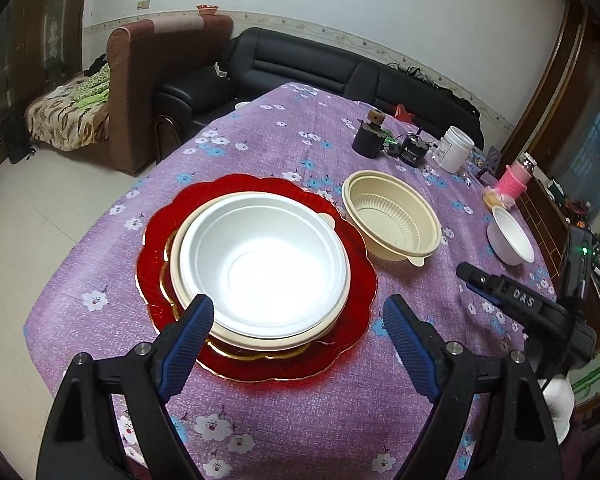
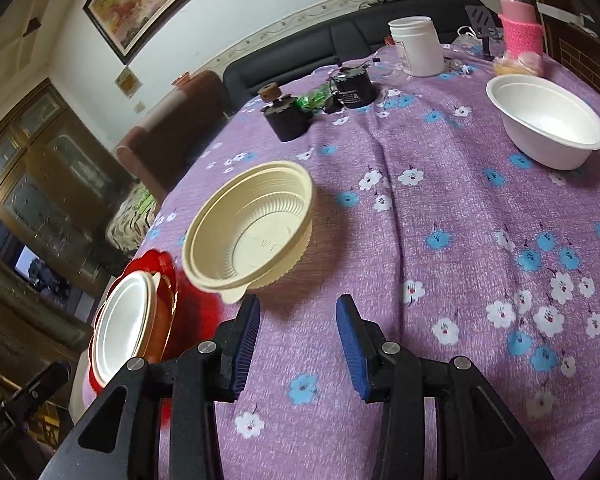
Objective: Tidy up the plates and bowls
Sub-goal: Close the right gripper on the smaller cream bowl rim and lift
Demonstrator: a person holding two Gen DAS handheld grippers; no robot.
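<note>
A red scalloped plate (image 1: 352,312) lies on the purple flowered tablecloth (image 1: 284,144), with a gold-rimmed plate, a cream bowl and a white bowl (image 1: 264,272) stacked in it. A second cream ribbed bowl (image 1: 392,212) stands to its right, and a small white bowl (image 1: 510,236) further right. My left gripper (image 1: 298,320) is open and empty, just before the stack. My right gripper (image 2: 298,324) is open and empty, just before the cream bowl (image 2: 252,228), with the white bowl (image 2: 548,120) at far right and the stack (image 2: 128,320) at left.
At the table's far side stand a white jar (image 1: 454,148), two dark round devices (image 1: 368,140), and a pink-sleeved bottle (image 1: 516,180). A black sofa (image 1: 300,64) and a brown armchair (image 1: 140,80) stand beyond the table. The table edge drops to the floor at left.
</note>
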